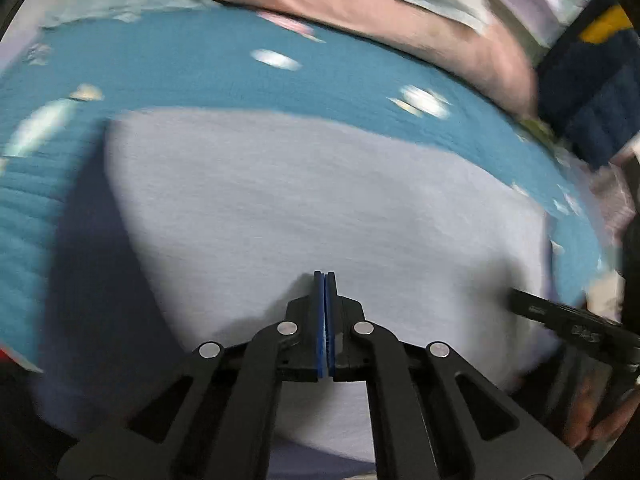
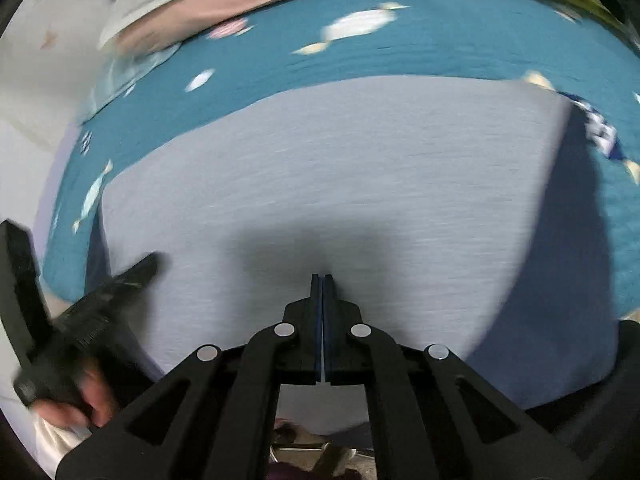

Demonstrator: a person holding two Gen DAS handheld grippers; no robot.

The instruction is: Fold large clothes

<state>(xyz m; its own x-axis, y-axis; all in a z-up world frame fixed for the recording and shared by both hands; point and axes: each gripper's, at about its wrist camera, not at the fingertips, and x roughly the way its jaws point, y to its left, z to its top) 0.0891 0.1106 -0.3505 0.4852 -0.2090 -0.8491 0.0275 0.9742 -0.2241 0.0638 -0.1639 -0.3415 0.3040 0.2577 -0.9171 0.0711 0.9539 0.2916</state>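
Observation:
A large pale lavender-grey garment (image 1: 320, 200) lies spread flat on a teal bedspread (image 1: 180, 72) with fish prints; it also fills the right wrist view (image 2: 340, 168). My left gripper (image 1: 324, 276) has its jaws closed together just above the near part of the cloth; no fabric shows between the blue pads. My right gripper (image 2: 322, 278) is closed the same way over the cloth. Each gripper shows in the other's view: the right one at the right edge (image 1: 560, 316), the left one at the lower left (image 2: 100, 300). Both views are motion-blurred.
A pink and pale blue bedding roll (image 1: 400, 12) lies along the far side of the bed. A dark navy and yellow item (image 1: 592, 80) sits at the far right. Floor and shoes (image 2: 320, 448) show below the bed's near edge.

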